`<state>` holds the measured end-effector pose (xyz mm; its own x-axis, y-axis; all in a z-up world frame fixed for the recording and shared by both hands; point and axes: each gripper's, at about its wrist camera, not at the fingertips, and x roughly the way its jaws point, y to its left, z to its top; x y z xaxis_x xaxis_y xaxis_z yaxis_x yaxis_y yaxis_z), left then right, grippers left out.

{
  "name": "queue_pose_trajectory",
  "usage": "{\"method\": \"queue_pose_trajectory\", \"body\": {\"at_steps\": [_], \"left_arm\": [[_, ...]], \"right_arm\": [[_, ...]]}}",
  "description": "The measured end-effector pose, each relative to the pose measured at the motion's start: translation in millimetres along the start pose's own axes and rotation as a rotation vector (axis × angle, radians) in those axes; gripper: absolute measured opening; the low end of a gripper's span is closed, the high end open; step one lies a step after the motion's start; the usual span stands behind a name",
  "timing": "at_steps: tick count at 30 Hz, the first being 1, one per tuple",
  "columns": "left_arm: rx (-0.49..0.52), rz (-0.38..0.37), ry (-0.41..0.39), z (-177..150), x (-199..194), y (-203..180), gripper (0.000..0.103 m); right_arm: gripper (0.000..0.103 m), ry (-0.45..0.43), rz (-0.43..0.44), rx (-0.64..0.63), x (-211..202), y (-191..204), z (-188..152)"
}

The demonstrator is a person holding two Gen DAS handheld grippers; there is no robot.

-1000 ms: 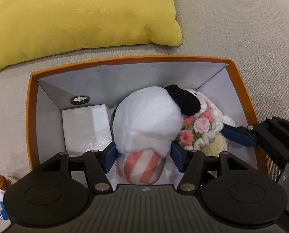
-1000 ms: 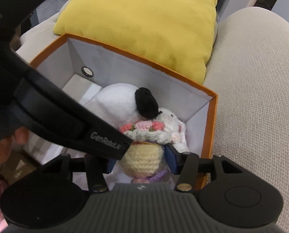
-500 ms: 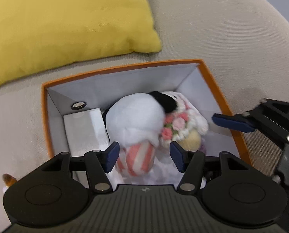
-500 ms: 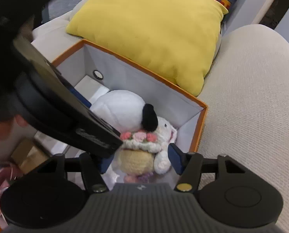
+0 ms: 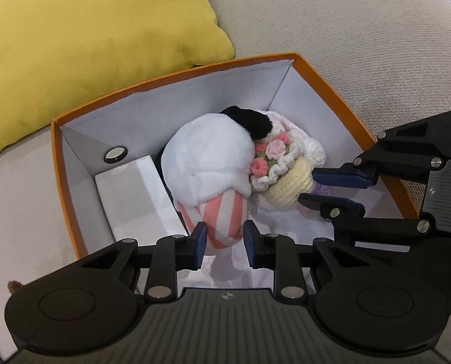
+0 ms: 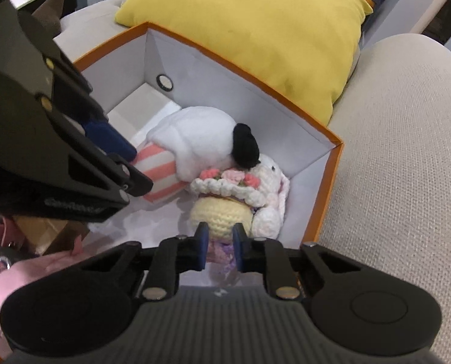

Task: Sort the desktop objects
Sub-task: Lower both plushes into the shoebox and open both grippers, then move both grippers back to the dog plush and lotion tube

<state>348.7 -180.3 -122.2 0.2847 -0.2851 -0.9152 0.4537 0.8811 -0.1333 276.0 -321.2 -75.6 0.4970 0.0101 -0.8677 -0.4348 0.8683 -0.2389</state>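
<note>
An orange box [image 5: 322, 79] with a white inside sits on a beige sofa. In it lie a white plush dog [image 5: 207, 157] with a black ear and a pink-striped body, and a crochet bunny [image 5: 289, 179] with pink flowers. They also show in the right wrist view: the dog [image 6: 195, 139], the bunny [image 6: 225, 212], the box [image 6: 331, 182]. My left gripper [image 5: 224, 241] hangs above the box near the striped body, jaws partly closed, empty. My right gripper [image 6: 220, 244] is above the bunny, jaws partly closed, empty; it also shows in the left wrist view [image 5: 331, 189].
A yellow cushion [image 5: 83, 42] lies behind the box. A white flat box [image 5: 134, 194] rests inside on the left. The box wall has a metal eyelet [image 5: 114, 154]. Pink items and cardboard [image 6: 43, 242] lie at the lower left of the right wrist view.
Both grippers let go of the toys, rose away from the box and narrowed their jaws. The dog and bunny now rest inside the box.
</note>
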Motion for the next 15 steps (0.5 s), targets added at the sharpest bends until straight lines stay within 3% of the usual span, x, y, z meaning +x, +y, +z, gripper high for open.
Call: {"method": "queue_pose_trajectory", "body": {"at_steps": [4, 8, 12, 13, 15], "left_arm": [[0.005, -0.012, 0.006, -4.9, -8.6, -0.8, 0.03], [0.05, -0.044, -0.058, -18.9, -49.7, 3.7, 0.03], [0.04, 0.026, -0.121, -45.7, -97.3, 25.5, 0.03], [0.025, -0.002, -0.144, -51.9, -107.3, 35.0, 0.034], [-0.035, 0.047, -0.133, -67.4, -122.8, 53.7, 0.048]], "right_arm": [[0.018, 0.0, -0.001, 0.005, -1.9, 0.8, -2.1], [0.017, -0.05, 0.008, 0.03, -27.6, 4.8, -0.9], [0.018, -0.119, 0.071, 0.116, -64.6, 16.3, 5.9], [0.018, -0.135, 0.101, 0.126, -72.0, 22.4, 8.0], [0.018, -0.154, 0.159, 0.139, -80.8, 37.3, 14.5]]}}
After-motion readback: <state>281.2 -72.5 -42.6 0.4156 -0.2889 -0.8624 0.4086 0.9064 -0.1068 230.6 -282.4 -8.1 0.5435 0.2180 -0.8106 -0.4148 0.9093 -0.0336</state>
